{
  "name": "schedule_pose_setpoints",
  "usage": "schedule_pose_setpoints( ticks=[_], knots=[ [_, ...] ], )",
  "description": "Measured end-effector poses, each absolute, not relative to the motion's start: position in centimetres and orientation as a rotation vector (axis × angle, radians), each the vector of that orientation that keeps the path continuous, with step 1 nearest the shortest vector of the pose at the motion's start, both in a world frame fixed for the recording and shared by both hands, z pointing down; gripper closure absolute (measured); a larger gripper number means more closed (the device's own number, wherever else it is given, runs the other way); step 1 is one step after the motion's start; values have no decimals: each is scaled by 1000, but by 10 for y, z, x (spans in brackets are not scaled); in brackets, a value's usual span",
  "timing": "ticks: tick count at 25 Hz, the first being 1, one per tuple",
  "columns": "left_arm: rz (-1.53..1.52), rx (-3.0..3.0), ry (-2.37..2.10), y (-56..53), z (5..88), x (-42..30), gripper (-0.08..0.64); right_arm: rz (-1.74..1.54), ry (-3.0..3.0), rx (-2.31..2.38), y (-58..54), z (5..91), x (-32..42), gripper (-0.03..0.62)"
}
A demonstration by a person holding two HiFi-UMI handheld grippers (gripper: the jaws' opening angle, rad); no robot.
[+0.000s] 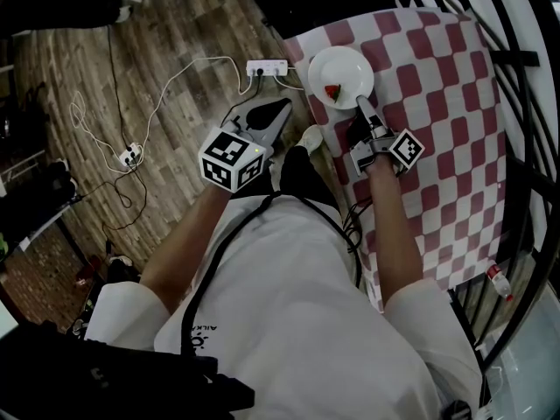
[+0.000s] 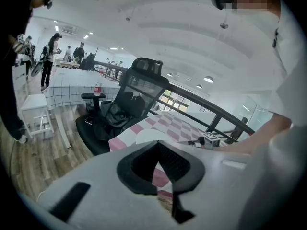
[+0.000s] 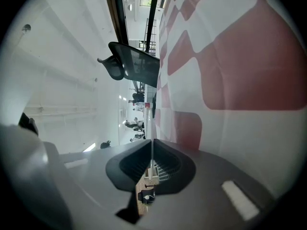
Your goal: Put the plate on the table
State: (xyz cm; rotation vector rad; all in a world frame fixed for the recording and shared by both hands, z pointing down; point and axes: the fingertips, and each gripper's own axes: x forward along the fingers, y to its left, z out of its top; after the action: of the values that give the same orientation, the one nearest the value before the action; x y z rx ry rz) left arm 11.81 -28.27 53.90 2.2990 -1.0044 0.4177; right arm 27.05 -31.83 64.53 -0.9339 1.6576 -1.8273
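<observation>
Placing step. Right claw pinched narrow on rim of white plate. Plate, carrying watermelon slice, sits at near corner of checkered counter; contact unclear. Next: lower flat, let go, back off straight. Left claw jaws together, empty, off counter.

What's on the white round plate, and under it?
On the white round plate: one small red food piece near its rim. Below: red-and-white checked tablecloth; the plate covers the cloth beneath, so contact cannot be told.
</observation>
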Motion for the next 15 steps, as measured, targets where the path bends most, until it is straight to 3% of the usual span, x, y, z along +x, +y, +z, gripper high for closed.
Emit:
schedule_pose_setpoints(
  ticks=[15],
  knots=[
    [427,2271,-1025,-279,543,98,555,-1866,1655,-992,-322,658,262,571]
  ],
)
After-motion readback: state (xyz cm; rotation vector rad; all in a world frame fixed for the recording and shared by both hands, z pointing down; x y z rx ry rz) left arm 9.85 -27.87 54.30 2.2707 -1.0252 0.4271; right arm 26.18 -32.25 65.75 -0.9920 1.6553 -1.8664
